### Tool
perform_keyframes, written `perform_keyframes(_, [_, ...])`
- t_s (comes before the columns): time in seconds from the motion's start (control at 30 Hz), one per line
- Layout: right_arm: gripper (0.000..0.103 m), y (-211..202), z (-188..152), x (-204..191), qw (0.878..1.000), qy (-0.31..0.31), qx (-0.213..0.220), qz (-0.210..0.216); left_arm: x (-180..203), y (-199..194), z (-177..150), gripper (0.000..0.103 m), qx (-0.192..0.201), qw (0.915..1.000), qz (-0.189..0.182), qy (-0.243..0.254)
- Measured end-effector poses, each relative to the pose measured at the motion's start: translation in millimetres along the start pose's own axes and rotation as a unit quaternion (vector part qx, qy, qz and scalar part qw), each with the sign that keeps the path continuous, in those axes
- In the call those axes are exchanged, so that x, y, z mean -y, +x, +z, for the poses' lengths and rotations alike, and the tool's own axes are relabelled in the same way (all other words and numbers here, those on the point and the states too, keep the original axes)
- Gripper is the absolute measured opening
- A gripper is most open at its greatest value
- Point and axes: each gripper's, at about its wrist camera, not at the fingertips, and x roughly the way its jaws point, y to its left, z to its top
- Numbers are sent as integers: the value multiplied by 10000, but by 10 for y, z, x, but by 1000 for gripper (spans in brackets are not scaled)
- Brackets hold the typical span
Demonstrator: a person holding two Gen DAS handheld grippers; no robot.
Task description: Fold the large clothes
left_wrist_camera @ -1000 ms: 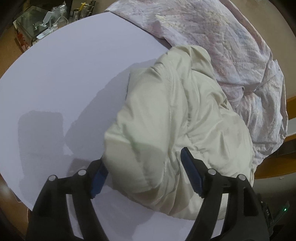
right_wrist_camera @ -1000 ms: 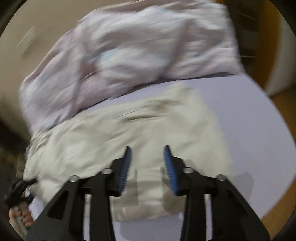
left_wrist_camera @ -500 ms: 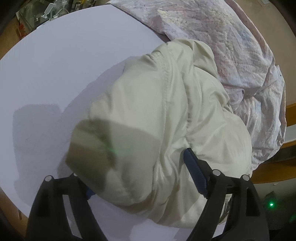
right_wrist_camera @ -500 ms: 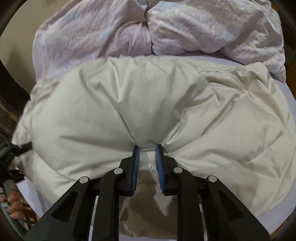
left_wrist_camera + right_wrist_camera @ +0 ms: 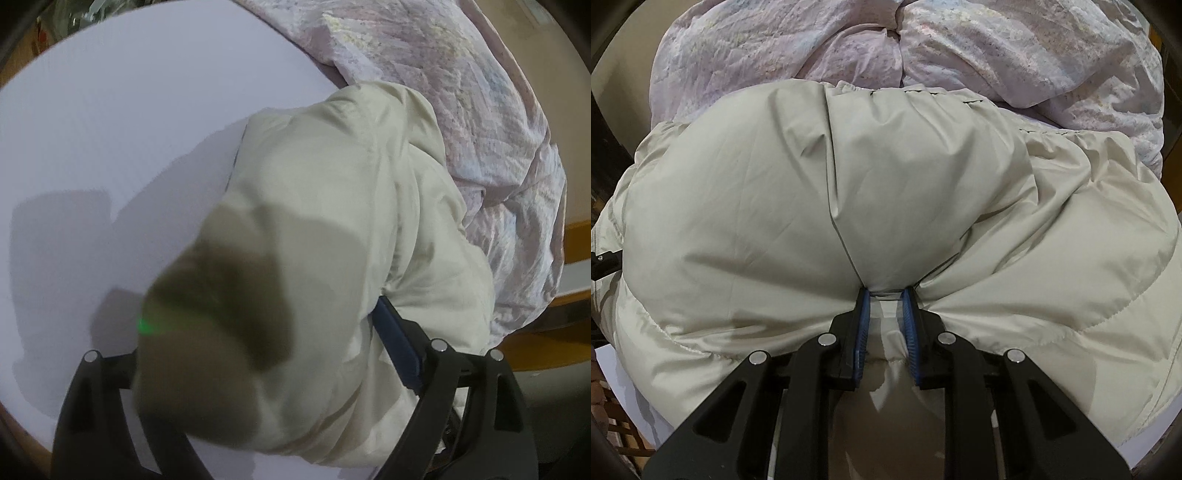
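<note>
A puffy cream jacket [image 5: 332,184] lies bunched on the round white table [image 5: 110,110]. My left gripper [image 5: 258,328] straddles its near end and its jaws are opening. The padded bulk fills the gap and hides the left finger, while the blue pad of the right finger [image 5: 399,347] rests beside the cloth. In the right wrist view the jacket [image 5: 886,166] fills the frame. There my right gripper [image 5: 885,295] is shut on a pinched fold at a seam, and creases fan out from its blue pads.
A crumpled pink floral quilt [image 5: 461,92] lies behind the jacket, covering the far table edge [image 5: 923,44]. Wooden furniture [image 5: 576,236] stands past the table on the right. Small clutter [image 5: 74,14] sits beyond the far left rim.
My right gripper came down onto the jacket and closed on a fold. The left jaws spread wider, and the jacket swelled over the left finger.
</note>
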Motion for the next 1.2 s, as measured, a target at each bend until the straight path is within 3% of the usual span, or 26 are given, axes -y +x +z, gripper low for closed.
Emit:
perform_keyframes(0.1, [20,-9,-10,-2,10000,11,13,-7,-4,7,5,84,87,9998,-133,-102])
perform_keyframes(0.37, [20,-12,-12,-35,9998,-112,74,-119,-47,-54,43,49,139,9983,-515,-254])
perform_keyframes(0.43, [20,-13,-18,-48,9997,-137,98,-159,-2,-112,40,37,166,9981,-583,-142])
perform_keyframes(0.53, [20,-12,-35,-90,9993,-213,150,-278,134,-220,22,31,256,9978,-598,141])
perform_keyframes(0.83, [20,-2,-45,-121,9985,-315,208,-403,715,-600,-78,27,522,9878,-1152,908])
perform_keyframes(1.2, [20,-4,-28,18,9997,-157,185,-20,1527,-818,-409,27,455,9639,-1886,1824])
